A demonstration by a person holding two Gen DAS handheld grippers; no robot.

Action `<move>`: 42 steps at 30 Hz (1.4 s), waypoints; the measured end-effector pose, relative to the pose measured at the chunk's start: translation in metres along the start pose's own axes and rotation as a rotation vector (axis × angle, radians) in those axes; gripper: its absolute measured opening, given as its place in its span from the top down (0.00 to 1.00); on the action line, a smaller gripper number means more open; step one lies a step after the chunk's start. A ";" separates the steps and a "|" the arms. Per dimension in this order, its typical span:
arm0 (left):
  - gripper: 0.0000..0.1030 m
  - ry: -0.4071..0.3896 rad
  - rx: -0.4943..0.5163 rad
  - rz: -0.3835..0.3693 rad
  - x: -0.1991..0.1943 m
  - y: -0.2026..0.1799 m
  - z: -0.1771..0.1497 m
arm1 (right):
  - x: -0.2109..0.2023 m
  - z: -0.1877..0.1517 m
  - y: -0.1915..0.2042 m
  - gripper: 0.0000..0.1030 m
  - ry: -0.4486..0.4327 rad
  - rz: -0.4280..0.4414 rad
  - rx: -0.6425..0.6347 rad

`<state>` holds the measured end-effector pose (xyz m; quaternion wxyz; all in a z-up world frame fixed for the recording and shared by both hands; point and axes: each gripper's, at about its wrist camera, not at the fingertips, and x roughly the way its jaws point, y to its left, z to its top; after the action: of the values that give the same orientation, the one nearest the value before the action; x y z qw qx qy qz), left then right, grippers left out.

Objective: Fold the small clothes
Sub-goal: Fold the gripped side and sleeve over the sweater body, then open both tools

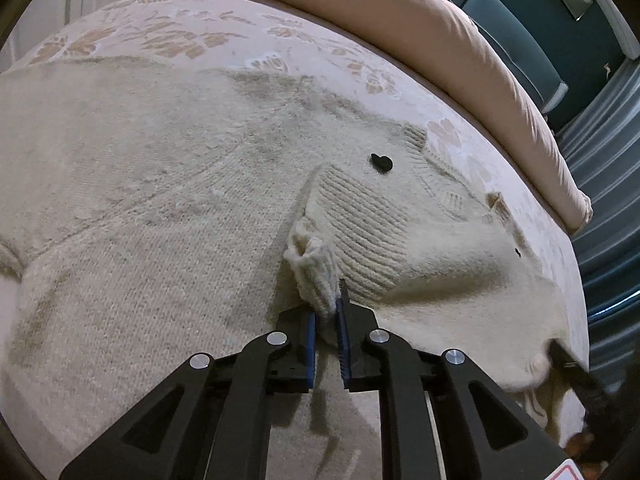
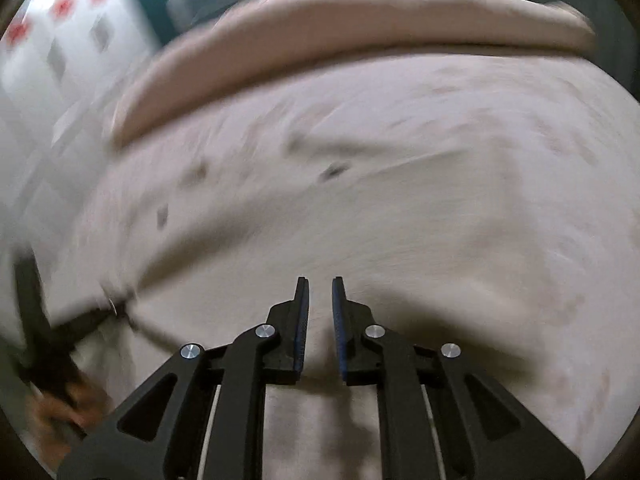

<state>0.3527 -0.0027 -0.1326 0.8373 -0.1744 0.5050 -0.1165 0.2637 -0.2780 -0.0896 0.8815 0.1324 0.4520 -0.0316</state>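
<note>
The cream knitted sweater (image 1: 168, 184) lies spread on the pale floral-patterned bed (image 1: 240, 36). The left gripper (image 1: 327, 316) has its fingers clamped on a bunched ribbed fold of it. The right gripper (image 2: 320, 300) shows its fingers nearly together, nothing between them, above blurred fabric.

From my left wrist feed I get a sharp, evenly lit picture — soft indoor light, no glare, the knit of the sweater (image 1: 168, 184) crisp. Only the far lower right corner smears. The left gripper (image 1: 327, 316) throws a faint shadow straight beneath its jaws. My right wrist feed is badly motion-blurred: the bedspread (image 2: 400, 200) streaks sideways and the pillow (image 2: 360, 28) is soft-edged, while the right gripper (image 2: 320, 312) itself stays sharp, with a dark shadow pooled under it. Both views bow hard at the rim — black fisheye corners.
</note>
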 end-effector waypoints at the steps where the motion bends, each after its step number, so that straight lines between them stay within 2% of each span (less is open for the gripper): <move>1: 0.88 0.001 0.005 0.003 0.001 -0.001 0.000 | 0.007 -0.002 -0.001 0.91 0.005 -0.056 -0.026; 2: 0.88 0.002 0.008 0.002 0.001 -0.001 0.000 | 0.011 -0.005 -0.017 0.92 0.009 -0.099 0.007; 4: 0.88 0.006 0.007 -0.007 0.002 0.001 0.001 | 0.000 -0.012 -0.060 0.96 -0.012 -0.072 0.160; 5: 0.88 0.008 0.007 -0.012 0.001 0.002 0.001 | -0.011 -0.016 -0.082 1.00 -0.026 -0.106 0.234; 7: 0.87 0.008 -0.002 -0.024 -0.001 0.004 0.001 | -0.043 -0.028 -0.121 1.00 -0.076 -0.172 0.342; 8: 0.87 0.005 -0.016 -0.026 -0.005 0.004 0.002 | -0.060 -0.033 -0.133 0.90 -0.101 -0.260 0.373; 9: 0.87 -0.004 -0.030 -0.038 -0.009 0.003 0.003 | -0.072 -0.036 -0.140 0.88 -0.114 -0.322 0.384; 12: 0.84 -0.051 -0.060 -0.083 -0.026 -0.004 0.014 | -0.085 -0.028 -0.133 0.88 -0.134 -0.212 0.365; 13: 0.73 -0.059 -0.069 -0.086 -0.027 -0.007 0.022 | -0.082 -0.022 -0.124 0.87 -0.131 -0.181 0.335; 14: 0.52 -0.061 -0.079 -0.082 -0.026 -0.008 0.027 | -0.077 -0.015 -0.112 0.85 -0.125 -0.140 0.297; 16: 0.33 -0.027 -0.125 -0.042 -0.009 -0.004 0.044 | -0.057 0.003 -0.078 0.79 -0.120 -0.033 0.227; 18: 0.35 0.052 -0.165 -0.020 0.016 0.007 0.051 | -0.037 0.016 -0.051 0.76 -0.105 0.010 0.176; 19: 0.37 0.053 -0.171 -0.022 0.021 0.009 0.053 | -0.027 0.020 -0.038 0.76 -0.089 0.004 0.139; 20: 0.47 0.038 -0.146 0.001 0.019 0.004 0.056 | -0.016 0.021 -0.024 0.75 -0.067 0.005 0.102; 21: 0.62 0.030 -0.105 0.016 0.016 -0.002 0.058 | -0.001 0.025 -0.014 0.75 -0.036 0.014 0.058; 22: 0.99 0.025 -0.054 0.015 0.014 -0.008 0.060 | 0.010 0.027 -0.010 0.76 -0.004 0.007 0.022; 23: 0.97 0.017 -0.036 0.019 0.011 -0.008 0.062 | 0.015 0.025 -0.014 0.76 0.007 -0.029 0.006; 24: 0.97 0.004 -0.041 0.020 0.009 -0.006 0.064 | 0.018 0.025 -0.024 0.76 -0.003 -0.107 0.020; 26: 0.97 -0.005 -0.063 0.038 0.009 0.004 0.064 | 0.017 0.021 -0.071 0.79 -0.022 -0.207 0.151; 27: 0.98 0.008 -0.082 0.046 0.014 0.012 0.063 | 0.015 0.018 -0.087 0.83 -0.026 -0.220 0.204; 29: 0.98 0.014 -0.105 0.026 0.020 0.020 0.060 | 0.003 0.015 -0.104 0.89 -0.028 -0.182 0.287; 30: 0.98 0.005 -0.108 0.016 0.019 0.022 0.060 | -0.010 0.013 -0.102 0.84 -0.048 -0.160 0.288; 31: 0.98 0.003 -0.111 0.016 0.019 0.021 0.060 | -0.020 0.010 -0.095 0.83 -0.068 -0.141 0.262; 32: 0.98 0.001 -0.118 0.015 0.018 0.021 0.059 | -0.025 0.003 -0.087 0.77 -0.082 -0.148 0.209; 34: 0.96 0.000 -0.130 0.010 0.014 0.025 0.056 | -0.006 -0.012 -0.086 0.75 -0.004 -0.231 0.154; 35: 0.96 -0.005 -0.147 0.006 0.004 0.029 0.054 | -0.006 -0.020 -0.088 0.75 -0.013 -0.244 0.151; 37: 0.96 -0.031 -0.157 0.005 -0.017 0.037 0.046 | -0.030 -0.030 -0.074 0.74 -0.036 -0.266 0.127; 39: 0.91 -0.079 -0.175 0.011 -0.046 0.057 0.036 | -0.052 -0.042 -0.058 0.69 -0.059 -0.219 0.116; 41: 0.64 -0.123 -0.233 0.063 -0.083 0.101 0.026 | -0.066 -0.060 -0.043 0.60 -0.065 -0.201 0.106; 42: 0.61 -0.141 -0.267 0.086 -0.096 0.120 0.022 | -0.073 -0.078 -0.035 0.60 -0.056 -0.188 0.102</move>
<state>0.3304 0.1460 -0.0953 0.8443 -0.2700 0.4629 -0.0001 0.1532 -0.2955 -0.0811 0.8791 0.1334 0.4353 -0.1408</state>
